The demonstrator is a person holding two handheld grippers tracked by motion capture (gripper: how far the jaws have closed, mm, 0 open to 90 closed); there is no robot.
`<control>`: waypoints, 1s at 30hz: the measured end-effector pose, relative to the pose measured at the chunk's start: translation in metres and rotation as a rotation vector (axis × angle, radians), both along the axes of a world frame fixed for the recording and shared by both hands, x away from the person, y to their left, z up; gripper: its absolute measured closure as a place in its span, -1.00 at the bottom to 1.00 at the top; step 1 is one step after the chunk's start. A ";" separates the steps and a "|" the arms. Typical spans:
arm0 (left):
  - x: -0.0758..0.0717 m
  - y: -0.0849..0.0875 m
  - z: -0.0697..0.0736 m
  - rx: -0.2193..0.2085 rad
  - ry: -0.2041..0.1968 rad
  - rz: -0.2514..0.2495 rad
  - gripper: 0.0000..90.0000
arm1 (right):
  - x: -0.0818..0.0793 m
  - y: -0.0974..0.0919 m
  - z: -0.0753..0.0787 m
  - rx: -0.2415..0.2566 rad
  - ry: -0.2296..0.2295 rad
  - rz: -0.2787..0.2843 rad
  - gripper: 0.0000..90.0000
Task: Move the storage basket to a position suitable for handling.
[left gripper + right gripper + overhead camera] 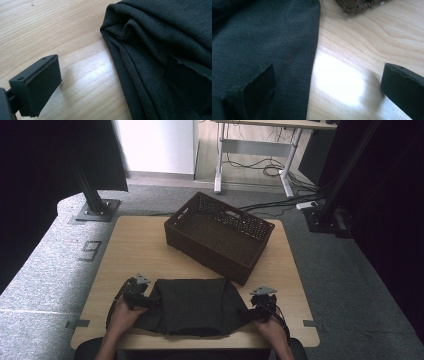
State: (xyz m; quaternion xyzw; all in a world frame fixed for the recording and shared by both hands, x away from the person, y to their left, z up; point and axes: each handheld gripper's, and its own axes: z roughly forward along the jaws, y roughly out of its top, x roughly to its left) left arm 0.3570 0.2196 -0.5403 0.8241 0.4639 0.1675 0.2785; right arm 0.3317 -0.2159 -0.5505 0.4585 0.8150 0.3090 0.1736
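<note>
A dark grey knitted garment [192, 306], folded into a rough rectangle, is found lying flat at the near edge of the light wooden table [135, 247], just in front of the dark brown woven basket [218, 234] and close to its near corner.

The cloth is judged soft, light and limp, not fragile and not slippery on the wood; sagging is to be expected wherever it is left unsupported. Its left margin is seen in the left gripper view as several stacked folded layers [125, 62], so all layers would need to be taken together. The two side edges are judged the best places for a hold.

The left gripper [137, 296] is held low at the garment's left edge, its jaws spread wide, one over bare wood and the other over the cloth. The right gripper [263, 301] is placed likewise at the right edge [312, 62], jaws spread and straddling it. Nothing is pinched by either tool. Both forearms are brought in from the near side, the hands [122, 316] kept low and roughly level.
</note>
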 end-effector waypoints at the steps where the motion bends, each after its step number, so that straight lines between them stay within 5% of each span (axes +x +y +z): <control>1: -0.001 -0.001 0.000 0.003 0.000 -0.005 -0.99 | -0.002 -0.002 0.000 -0.001 0.001 0.002 -1.00; 12: -0.017 -0.007 0.001 0.013 0.005 -0.024 -0.97 | -0.014 -0.006 0.004 -0.044 -0.003 0.023 -0.98; 18: -0.010 -0.008 0.003 0.030 0.019 -0.061 -1.00 | -0.006 -0.004 0.009 -0.082 0.048 0.068 -0.96; 21: -0.003 -0.008 0.005 0.007 0.022 -0.052 -1.00 | 0.003 -0.002 0.010 -0.064 0.033 0.065 -0.90; 25: 0.009 -0.008 0.004 -0.026 0.035 -0.040 -1.00 | 0.018 0.008 0.008 0.017 0.033 0.056 -0.66; 27: 0.012 -0.012 0.003 -0.020 0.030 -0.050 -0.97 | 0.023 0.016 0.007 0.014 0.021 0.055 -0.52; 30: 0.009 -0.015 0.005 -0.032 0.016 -0.086 -0.66 | 0.024 0.023 0.011 0.018 0.015 0.121 0.08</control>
